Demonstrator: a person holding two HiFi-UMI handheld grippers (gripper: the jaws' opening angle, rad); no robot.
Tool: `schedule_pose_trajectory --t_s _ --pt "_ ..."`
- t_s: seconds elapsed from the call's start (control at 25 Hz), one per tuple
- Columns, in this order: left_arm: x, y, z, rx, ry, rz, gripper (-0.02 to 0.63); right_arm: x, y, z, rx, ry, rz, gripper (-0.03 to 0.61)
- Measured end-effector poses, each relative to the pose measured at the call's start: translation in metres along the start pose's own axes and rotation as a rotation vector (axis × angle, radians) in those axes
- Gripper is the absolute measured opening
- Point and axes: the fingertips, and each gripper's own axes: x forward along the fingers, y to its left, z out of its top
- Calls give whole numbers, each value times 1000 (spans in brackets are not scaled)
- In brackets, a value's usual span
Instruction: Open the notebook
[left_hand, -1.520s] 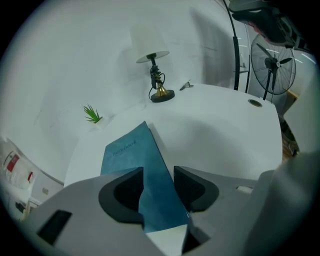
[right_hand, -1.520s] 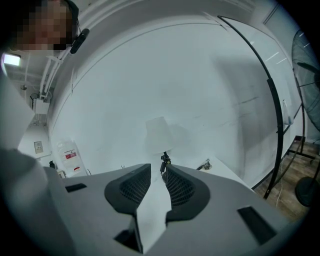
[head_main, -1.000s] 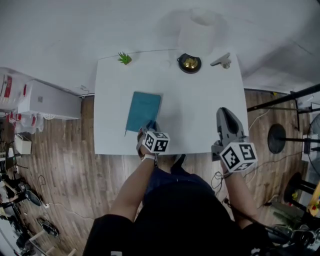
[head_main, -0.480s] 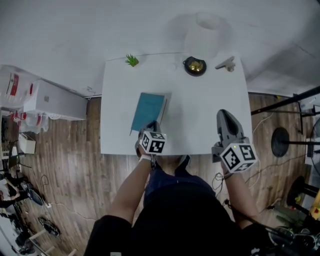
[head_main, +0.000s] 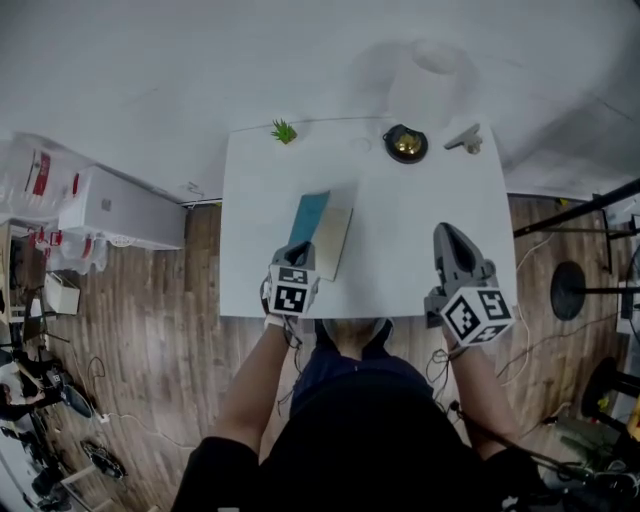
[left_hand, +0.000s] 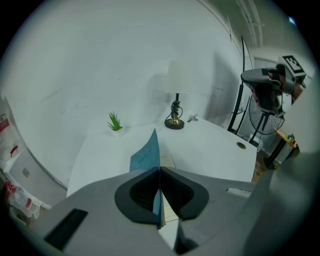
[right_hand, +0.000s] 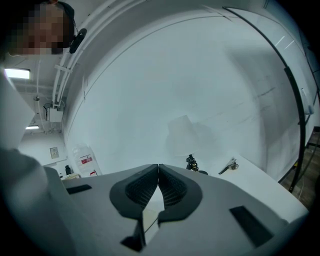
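Observation:
The notebook (head_main: 333, 240) lies on the white table (head_main: 420, 220), left of centre. Its teal cover (head_main: 308, 217) stands raised on edge, and a cream page shows beside it. My left gripper (head_main: 303, 250) is shut on the near edge of that cover and holds it up. In the left gripper view the cover (left_hand: 146, 155) runs as a thin teal sheet straight out from between the pressed pads of the left gripper (left_hand: 160, 172). My right gripper (head_main: 447, 232) hovers over the table's right front, shut, with nothing in it. Its pads meet in the right gripper view (right_hand: 158, 170).
At the table's far edge stand a small green plant (head_main: 284, 131), a lamp with a dark round base (head_main: 406, 143) and a small grey object (head_main: 465, 138). White boxes (head_main: 115, 208) sit on the wooden floor to the left. Black stands (head_main: 575, 290) are to the right.
My left gripper closed on the cover's near edge and rose, swinging the cover up from flat to standing and baring a cream page. The right gripper's jaws closed.

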Motion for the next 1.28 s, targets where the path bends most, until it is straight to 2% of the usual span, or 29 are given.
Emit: schedule_pose_trajectory --t_s 0.16,0.6,0.76,1.04,1.28 --pt "-16 28 9 -9 -39 -18 14 9 21 -1 1 -7 -1 6" --pt "-37 123 -1 -136 -91 -62 15 28 70 -3 -13 -18 -33 6" --pt "-32 162 -17 -220 -82 -72 20 39 82 -10 -11 -3 -55 6" --pt "-8 206 -49 -289 -38 -83 32 51 99 -20 -7 4 -87 6" --pt "19 227 -77 -365 -8 -147 41 49 103 -25 -21 14 -127 6"
